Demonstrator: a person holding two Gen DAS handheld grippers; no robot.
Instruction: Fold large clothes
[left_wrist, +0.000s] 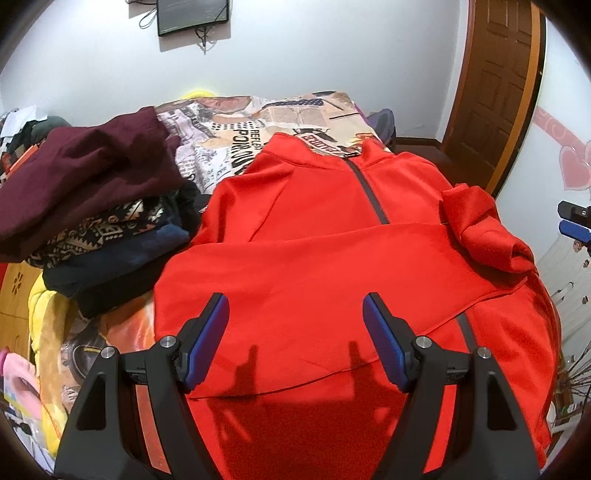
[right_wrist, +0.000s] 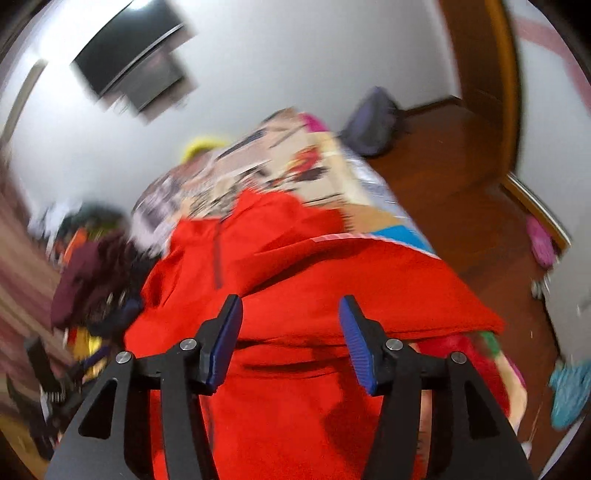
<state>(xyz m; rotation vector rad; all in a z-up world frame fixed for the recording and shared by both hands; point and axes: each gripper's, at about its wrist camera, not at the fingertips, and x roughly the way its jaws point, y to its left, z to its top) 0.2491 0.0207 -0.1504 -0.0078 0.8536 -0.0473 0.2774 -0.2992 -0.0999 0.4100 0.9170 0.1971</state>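
Observation:
A large red zip-up jacket (left_wrist: 332, 258) lies front-up on the bed, collar at the far end, dark zipper down the middle. One sleeve is folded across its chest, and the other sleeve (left_wrist: 484, 232) is bunched at the right edge. My left gripper (left_wrist: 295, 306) hovers open over the jacket's lower part, with nothing between its blue pads. In the blurred right wrist view, my right gripper (right_wrist: 291, 306) is open over the jacket (right_wrist: 295, 266) near its right side, with no cloth pinched. The right gripper's tips (left_wrist: 574, 221) show at the far right of the left wrist view.
A stack of folded clothes topped by a maroon garment (left_wrist: 85, 177) sits left of the jacket. The printed bedsheet (left_wrist: 258, 122) stretches behind the collar. Beyond the bed's right edge are a wooden door (left_wrist: 506, 74), wooden floor (right_wrist: 461, 184) and a grey backpack (right_wrist: 373, 122).

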